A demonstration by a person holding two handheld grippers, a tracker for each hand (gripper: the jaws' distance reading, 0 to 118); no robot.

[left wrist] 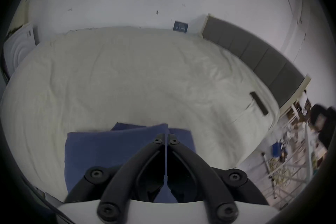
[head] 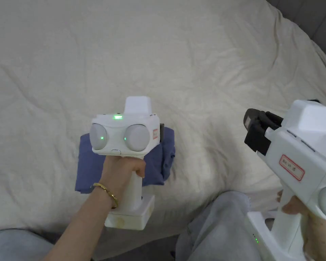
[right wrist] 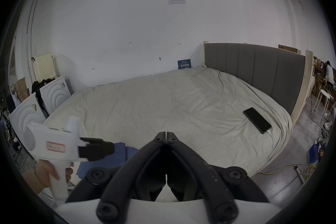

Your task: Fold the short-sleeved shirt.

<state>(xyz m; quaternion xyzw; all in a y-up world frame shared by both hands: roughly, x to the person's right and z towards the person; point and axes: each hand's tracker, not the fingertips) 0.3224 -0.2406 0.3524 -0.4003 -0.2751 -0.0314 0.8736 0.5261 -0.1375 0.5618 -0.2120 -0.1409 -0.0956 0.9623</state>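
The blue short-sleeved shirt (head: 91, 166) lies folded into a small rectangle on the near part of the cream bed sheet (head: 193, 68). A hand holds the left gripper's white body (head: 125, 132) right over it, covering its middle. In the left gripper view the jaws of my left gripper (left wrist: 165, 134) are shut, with the shirt (left wrist: 109, 148) spread just beneath and ahead of them. The right gripper view has the left gripper (right wrist: 113, 148) level, close above the shirt (right wrist: 125, 151). My right gripper (head: 252, 131) is raised at the right, away from the shirt, shut (right wrist: 166, 132) and empty.
A black phone (right wrist: 257, 120) on a cable lies near the bed's right edge. A grey headboard (right wrist: 254, 71) runs along the right side. White panels (right wrist: 54, 95) lean at the bed's left. The person's knee in grey trousers (head: 220, 217) rests on the near edge.
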